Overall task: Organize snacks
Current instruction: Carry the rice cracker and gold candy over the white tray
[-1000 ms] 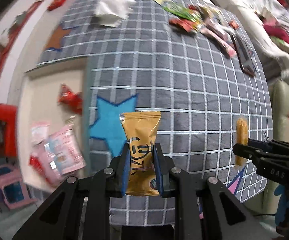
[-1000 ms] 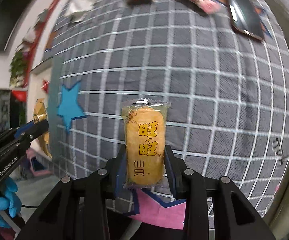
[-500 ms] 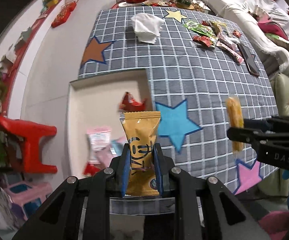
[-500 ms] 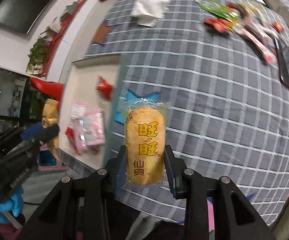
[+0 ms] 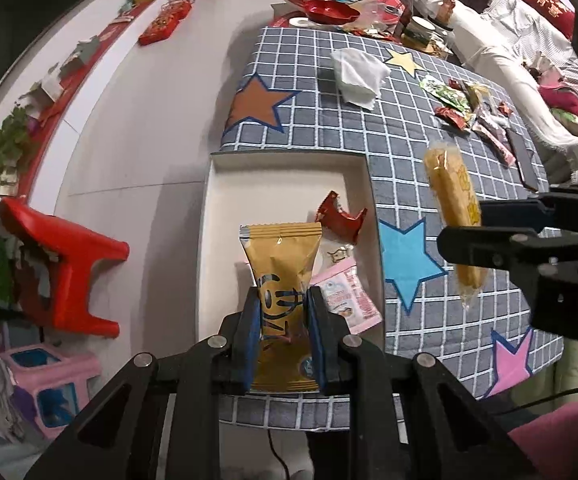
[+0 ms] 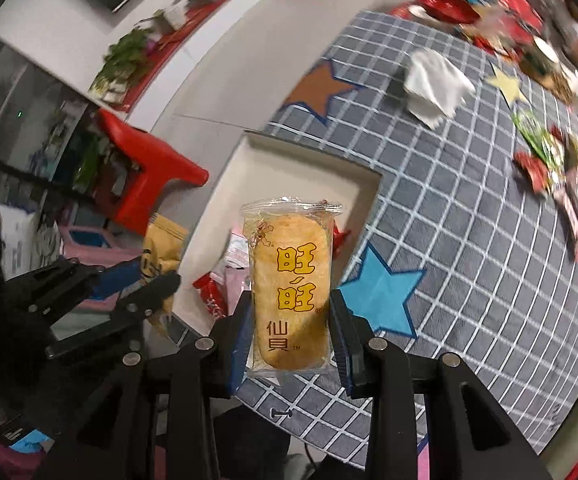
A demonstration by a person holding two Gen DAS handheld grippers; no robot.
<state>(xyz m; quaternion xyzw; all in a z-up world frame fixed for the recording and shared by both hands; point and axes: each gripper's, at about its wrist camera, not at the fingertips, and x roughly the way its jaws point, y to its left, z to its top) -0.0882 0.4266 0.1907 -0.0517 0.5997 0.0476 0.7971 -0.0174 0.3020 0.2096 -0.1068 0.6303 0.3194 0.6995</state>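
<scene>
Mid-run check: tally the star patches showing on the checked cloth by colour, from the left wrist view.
Brown star: 1
Yellow star: 1
Blue star: 1
Pink star: 1
Total: 4

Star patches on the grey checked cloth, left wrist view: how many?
4: brown star patch at the far left corner, yellow star patch far centre, blue star patch beside the white box, pink star patch at the near edge. Others may be hidden.
</scene>
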